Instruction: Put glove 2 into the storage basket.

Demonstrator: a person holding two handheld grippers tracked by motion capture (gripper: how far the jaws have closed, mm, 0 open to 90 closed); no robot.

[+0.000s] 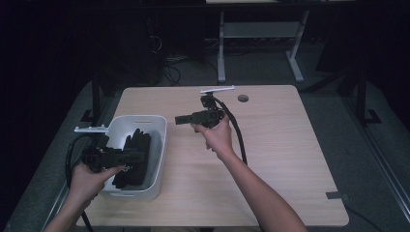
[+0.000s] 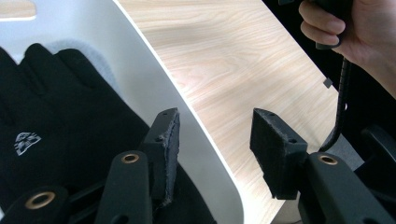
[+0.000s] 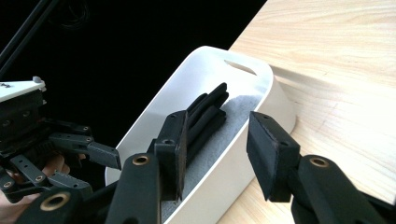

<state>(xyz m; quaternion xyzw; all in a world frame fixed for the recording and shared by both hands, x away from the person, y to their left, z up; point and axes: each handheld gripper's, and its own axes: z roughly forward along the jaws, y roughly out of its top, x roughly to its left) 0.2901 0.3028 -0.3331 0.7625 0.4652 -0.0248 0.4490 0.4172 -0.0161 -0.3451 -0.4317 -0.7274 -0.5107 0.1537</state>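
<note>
A person stands at a pale wood-grain counter (image 1: 270, 159) holding 2 black grippers. At the near left sits a white plastic bin (image 1: 159, 145) with rounded corners, smooth walls, a slot handle at its far end and a grey felt-like liner. Inside lie black gloves (image 1: 135, 157), stacked flat with their fingers pointing to the far end; a small pale logo shows on one in the left gripper view (image 2: 25, 142).

The left gripper (image 1: 138, 155) hovers over the gloves at the near end of the bin; its jaws stand part-open and hold nothing, straddling the bin's right wall. The right gripper (image 1: 180, 119) hovers above the counter just right of the bin's far end, pointing left, its jaws also part-open and empty.

The gloves look soft, light and limp, with a matte knit surface that should not slip against the padded jaws. They would likely sag and may separate when lifted, so pinching both layers at the cuff or across the palm seems safest.
</note>
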